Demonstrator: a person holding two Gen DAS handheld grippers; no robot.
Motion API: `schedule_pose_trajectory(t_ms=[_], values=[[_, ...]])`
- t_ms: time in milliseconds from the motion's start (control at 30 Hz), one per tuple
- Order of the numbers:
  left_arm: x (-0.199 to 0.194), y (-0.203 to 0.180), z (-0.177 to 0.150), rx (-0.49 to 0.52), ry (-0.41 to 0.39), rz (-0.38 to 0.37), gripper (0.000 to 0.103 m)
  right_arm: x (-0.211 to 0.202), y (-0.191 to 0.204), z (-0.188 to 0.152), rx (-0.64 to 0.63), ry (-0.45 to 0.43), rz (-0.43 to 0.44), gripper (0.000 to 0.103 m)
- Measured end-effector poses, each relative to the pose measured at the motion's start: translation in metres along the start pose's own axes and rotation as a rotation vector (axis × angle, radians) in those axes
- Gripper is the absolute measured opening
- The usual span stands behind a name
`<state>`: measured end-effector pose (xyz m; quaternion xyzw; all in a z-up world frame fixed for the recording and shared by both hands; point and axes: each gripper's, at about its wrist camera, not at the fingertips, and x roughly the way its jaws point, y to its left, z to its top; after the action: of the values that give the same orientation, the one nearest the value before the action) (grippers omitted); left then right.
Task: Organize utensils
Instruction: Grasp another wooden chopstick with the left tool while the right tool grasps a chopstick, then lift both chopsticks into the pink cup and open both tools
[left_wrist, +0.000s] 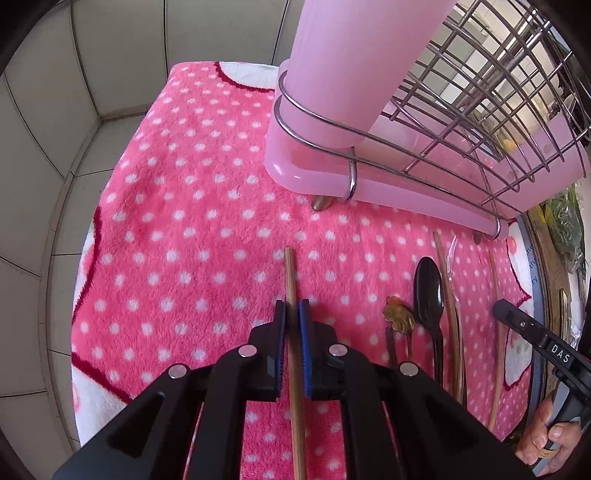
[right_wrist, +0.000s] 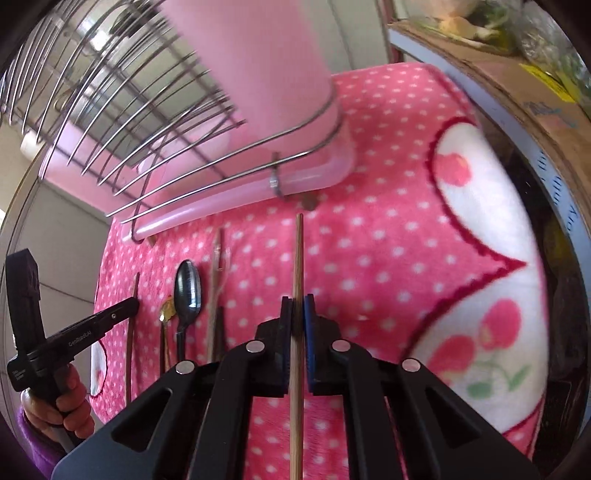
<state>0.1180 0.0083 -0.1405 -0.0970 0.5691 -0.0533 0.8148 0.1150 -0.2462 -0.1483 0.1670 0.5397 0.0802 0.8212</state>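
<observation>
The left hand-held gripper (left_wrist: 292, 308) was clenched on a wooden chopstick (left_wrist: 290, 273). The right hand-held gripper (right_wrist: 297, 304) was clenched on another wooden chopstick (right_wrist: 297, 251). Both sticks pointed toward the pink dish rack (left_wrist: 373, 184), which stood on a pink blanket with white dots (left_wrist: 192, 229).

More things lay in a row on the blanket in front of the rack: a black spoon (left_wrist: 429, 291), a small gold spoon (left_wrist: 397, 315) touching it, and some thin sticks (left_wrist: 448, 291) just beside them. A tall pink cup (left_wrist: 354, 55) stood in the rack's corner.
</observation>
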Motion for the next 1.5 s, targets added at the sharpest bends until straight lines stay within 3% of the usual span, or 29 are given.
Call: schedule_pose_trajectory(t_ms=[233,400,600,667,700,733,800,933,1100,1367,1500], values=[[0.002,-0.003,0.007,0.016,0.020,-0.004,0.007,0.003,-0.015,-0.003,0.026,0.047,-0.001,0.010],[0.008,0.007,0.021,-0.012,0.090,-0.066,0.007,0.005,-0.020,0.004,0.051,0.096,0.054,0.025],[0.015,0.014,0.030,-0.028,0.172,-0.096,0.007,0.007,-0.022,0.016,0.042,0.147,0.058,0.027],[0.016,0.014,0.030,-0.028,0.190,-0.094,0.007,0.006,-0.024,0.015,0.026,0.145,0.063,0.027],[0.017,0.013,0.030,-0.026,0.196,-0.089,0.007,0.006,-0.025,0.015,0.021,0.144,0.065,0.023],[0.017,0.012,0.029,-0.024,0.199,-0.082,0.007,0.006,-0.024,0.014,0.020,0.140,0.057,0.009],[0.016,0.011,0.028,-0.002,0.193,-0.058,0.006,0.007,-0.028,0.012,0.023,0.121,0.046,0.007],[0.012,0.003,0.021,0.044,0.147,-0.026,0.005,-0.006,-0.044,0.006,0.049,0.072,0.095,0.006],[-0.011,0.010,0.011,0.020,0.070,-0.083,0.005,-0.038,-0.045,-0.005,0.020,-0.033,0.115,0.006],[-0.090,0.023,-0.005,0.020,-0.193,-0.150,0.005,-0.106,-0.038,-0.013,-0.020,-0.264,0.160,0.006],[-0.126,0.020,-0.011,0.018,-0.303,-0.177,0.005,-0.134,-0.030,-0.012,-0.046,-0.339,0.182,0.006]])
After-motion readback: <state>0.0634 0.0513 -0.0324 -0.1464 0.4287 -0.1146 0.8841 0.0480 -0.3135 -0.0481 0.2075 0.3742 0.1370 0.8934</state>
